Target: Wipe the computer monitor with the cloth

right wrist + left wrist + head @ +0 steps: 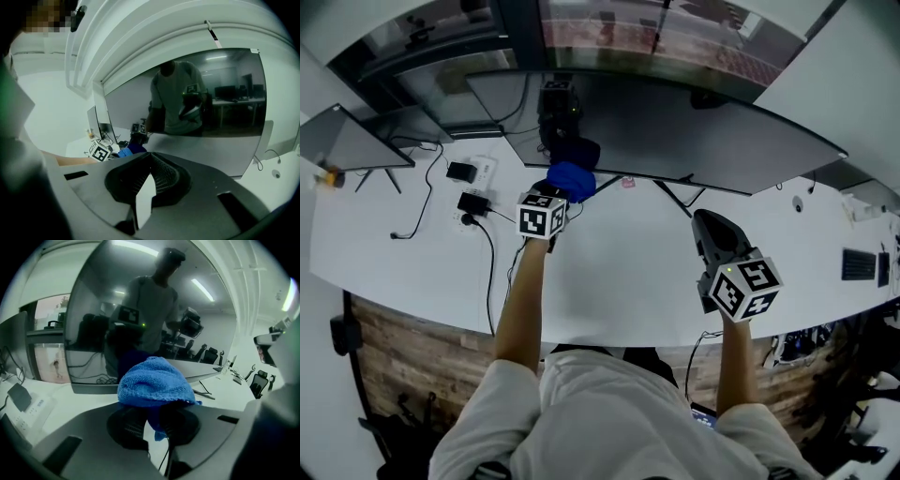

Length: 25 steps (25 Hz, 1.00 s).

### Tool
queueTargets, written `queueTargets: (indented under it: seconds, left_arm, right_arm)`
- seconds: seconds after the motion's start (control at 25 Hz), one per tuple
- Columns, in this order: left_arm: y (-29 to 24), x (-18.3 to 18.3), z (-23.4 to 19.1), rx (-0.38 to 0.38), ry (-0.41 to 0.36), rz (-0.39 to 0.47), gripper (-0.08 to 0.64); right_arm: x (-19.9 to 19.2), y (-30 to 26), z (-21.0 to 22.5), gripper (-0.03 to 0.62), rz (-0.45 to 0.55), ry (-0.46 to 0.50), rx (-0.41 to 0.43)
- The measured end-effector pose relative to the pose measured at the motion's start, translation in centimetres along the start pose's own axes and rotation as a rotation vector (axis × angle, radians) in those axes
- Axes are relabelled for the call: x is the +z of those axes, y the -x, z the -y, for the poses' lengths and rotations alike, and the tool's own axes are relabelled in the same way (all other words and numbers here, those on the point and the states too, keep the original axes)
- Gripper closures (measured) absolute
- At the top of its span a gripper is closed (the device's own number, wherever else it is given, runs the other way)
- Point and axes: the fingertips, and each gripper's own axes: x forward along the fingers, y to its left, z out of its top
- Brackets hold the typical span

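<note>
Pinching the cloth (572,177), left gripper (153,417) faces the monitor (675,131) beside cables (490,251); right gripper (151,161) is closed.

We see a bright blue cloth (154,383), a dark grey monitor screen (675,127), a white surface (619,272), and black-and-white square markers on the grey left claw (157,420) and right claw (143,187).

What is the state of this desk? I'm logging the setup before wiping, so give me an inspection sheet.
Surface: white curved desk.
Job's things: blue cloth bunched in the left claw, close to the lower edge of the monitor.
Clutter: power strip with plugs; second monitor at left.
Grippers: left claw shut on the blue cloth; right claw shut, empty, above the desk.
Cables: black cable running from the power strip over the front edge.
Surroundings: wood panelling below the desk.
</note>
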Motion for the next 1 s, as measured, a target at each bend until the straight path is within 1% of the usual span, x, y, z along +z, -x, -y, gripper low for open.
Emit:
queueTargets:
  seconds: [0.2,0.4,0.52,0.76,1.0]
  left_arm:
    - [-1.9,0.6,4.1,0.005,-0.032,-0.039,0.500]
    - [-5.0,0.5,9.3,-0.018,-0.084,-0.059,0.500]
    - [-7.0,0.4,12.1,-0.017,-0.082,-0.066,0.500]
    - [-11.1,0.3,19.6,-0.086,-0.118,-0.074,0.500]
    - [-15.1,0.9,27.2,-0.127,-0.140,-0.058,0.500]
  right_arm:
    - [-0.8,2.9,3.1,0.578,0.014,-0.026,-0.015]
    - [-2.3,5.9,6.9,0.578,0.016,-0.054,-0.047]
    - [-3.4,7.8,9.4,0.578,0.015,-0.074,-0.069]
    - [-5.9,11.0,14.4,0.578,0.008,-0.110,-0.105]
    - [-6.8,14.4,19.5,0.578,0.027,-0.123,-0.130]
